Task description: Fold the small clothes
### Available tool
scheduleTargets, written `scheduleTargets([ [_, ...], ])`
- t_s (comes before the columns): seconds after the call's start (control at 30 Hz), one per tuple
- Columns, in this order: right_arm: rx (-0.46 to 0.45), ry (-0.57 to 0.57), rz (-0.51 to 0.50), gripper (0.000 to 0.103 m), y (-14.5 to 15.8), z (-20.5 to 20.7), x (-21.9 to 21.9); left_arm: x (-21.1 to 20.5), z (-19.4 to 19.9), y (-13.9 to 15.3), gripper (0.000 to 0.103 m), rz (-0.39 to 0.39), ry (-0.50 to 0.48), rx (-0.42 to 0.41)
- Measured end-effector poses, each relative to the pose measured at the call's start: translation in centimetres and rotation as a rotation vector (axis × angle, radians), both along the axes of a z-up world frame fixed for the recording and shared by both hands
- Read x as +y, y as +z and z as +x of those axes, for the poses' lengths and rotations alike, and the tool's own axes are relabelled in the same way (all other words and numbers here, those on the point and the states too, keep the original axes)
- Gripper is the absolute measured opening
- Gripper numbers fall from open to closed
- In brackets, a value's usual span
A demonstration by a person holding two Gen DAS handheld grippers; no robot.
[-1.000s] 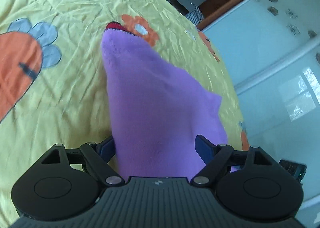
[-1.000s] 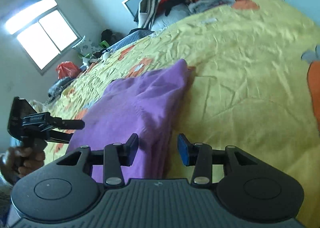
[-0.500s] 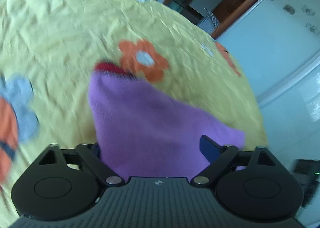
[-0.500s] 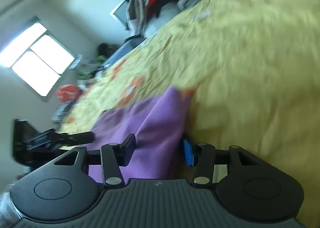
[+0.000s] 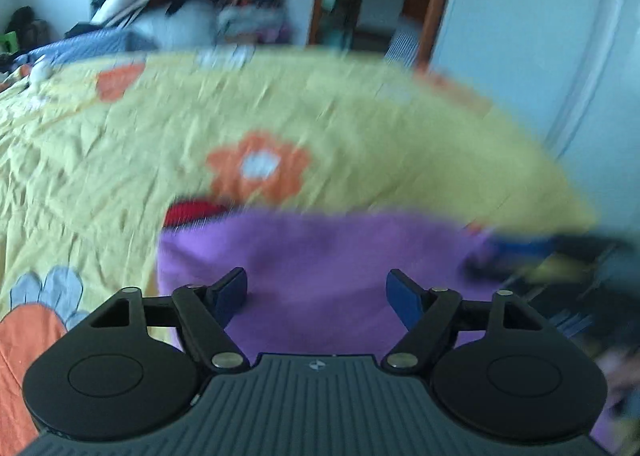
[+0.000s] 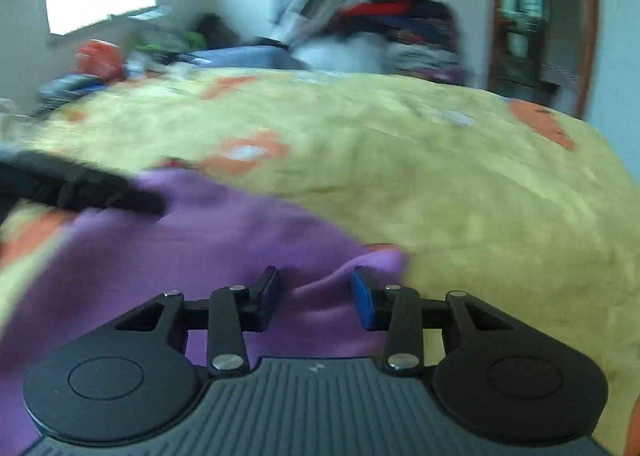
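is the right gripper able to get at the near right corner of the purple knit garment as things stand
Probably yes. The right gripper hangs right over that raised fold of the purple knit garment, fingers apart with cloth showing between them. Nothing lies in the way; the left gripper is off to the far side, over the yellow flowered bedspread.

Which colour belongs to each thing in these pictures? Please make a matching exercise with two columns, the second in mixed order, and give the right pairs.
Things:
1. garment lying in front of both grippers
2. bedspread
3. flower print on the bedspread
4. fingertips of the left gripper

Colours:
A. orange with a pale middle
B. blue
C. purple
D. yellow

Pairs: 1-C, 2-D, 3-A, 4-B
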State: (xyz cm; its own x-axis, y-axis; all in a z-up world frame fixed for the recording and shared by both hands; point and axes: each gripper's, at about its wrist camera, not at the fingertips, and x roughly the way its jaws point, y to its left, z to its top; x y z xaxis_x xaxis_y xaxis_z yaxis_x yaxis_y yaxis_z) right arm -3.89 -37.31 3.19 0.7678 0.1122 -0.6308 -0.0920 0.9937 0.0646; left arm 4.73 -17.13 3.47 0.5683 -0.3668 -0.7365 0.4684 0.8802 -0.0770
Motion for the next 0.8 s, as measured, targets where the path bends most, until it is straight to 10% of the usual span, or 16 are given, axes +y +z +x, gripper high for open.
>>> scheduleTargets([
  [0.17,-0.010,-0.032,0.030,0.051,1.7,-0.8,-1.4,1.5,0.5,0.0,0.083,0.021,0.087,-0.026],
  [0.47,-0.050,0.314,0.021,0.048,1.5,-9.6,4.2,2.0,-2.4,0.9,0.085,0.026,0.106,-0.065],
  [0.8,-0.066,0.181,0.010,0.049,3.5,-11.3,2.8,3.3,-5.0,1.9,0.086,-0.011,0.104,-0.064],
])
